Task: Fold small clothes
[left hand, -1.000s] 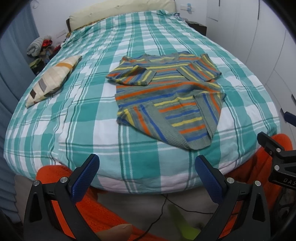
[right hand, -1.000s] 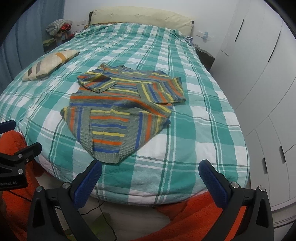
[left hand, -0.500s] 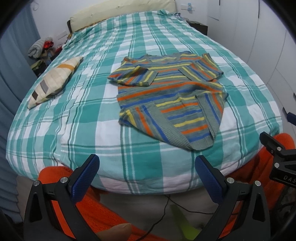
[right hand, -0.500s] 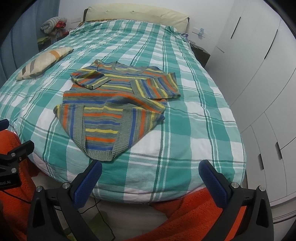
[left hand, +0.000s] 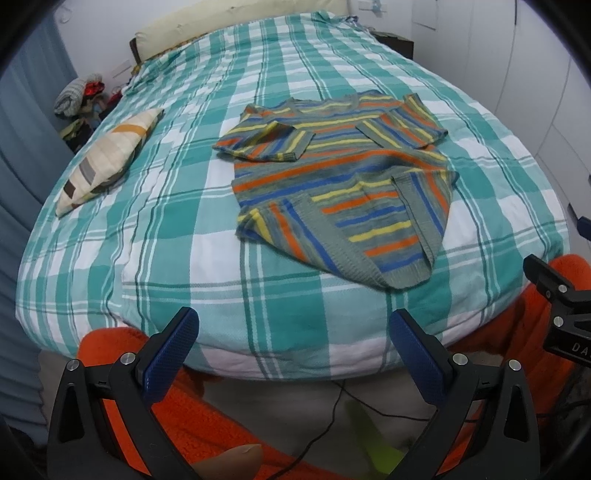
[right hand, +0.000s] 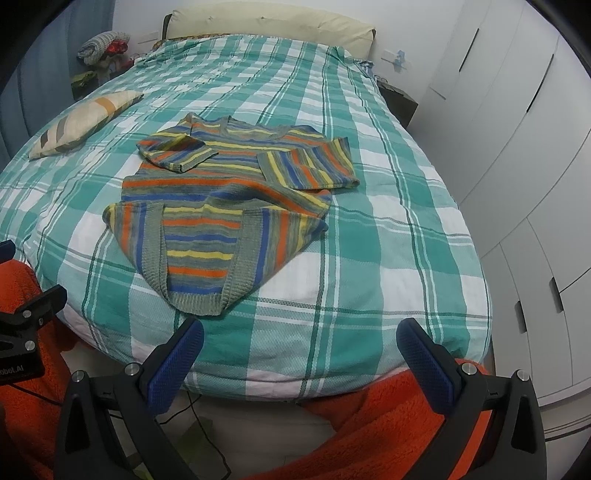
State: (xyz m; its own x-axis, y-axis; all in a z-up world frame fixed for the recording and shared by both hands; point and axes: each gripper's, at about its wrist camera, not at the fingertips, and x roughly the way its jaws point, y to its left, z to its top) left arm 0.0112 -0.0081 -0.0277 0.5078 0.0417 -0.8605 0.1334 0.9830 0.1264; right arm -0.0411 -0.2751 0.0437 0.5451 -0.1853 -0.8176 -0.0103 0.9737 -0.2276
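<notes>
A home bedroom: plaid-covered bed [right hand: 388, 229], pillow [right hand: 85, 123], white wardrobe doors [right hand: 517, 122].

A bed with a teal-and-white plaid cover [left hand: 166, 229] fills most of both views. A striped cushion [left hand: 107, 158] in cream, grey, brown and orange lies on its left side. A long cream pillow [right hand: 266, 22] runs along the far end. A pile of bundled clothes [right hand: 101, 44] sits beyond the far left corner. White wardrobe doors [right hand: 517, 122] with dark handles line the right wall. Fuzzy orange fabric [right hand: 369, 421] hangs below the near edge, and a black cable [left hand: 332, 413] trails there across the floor.
</notes>
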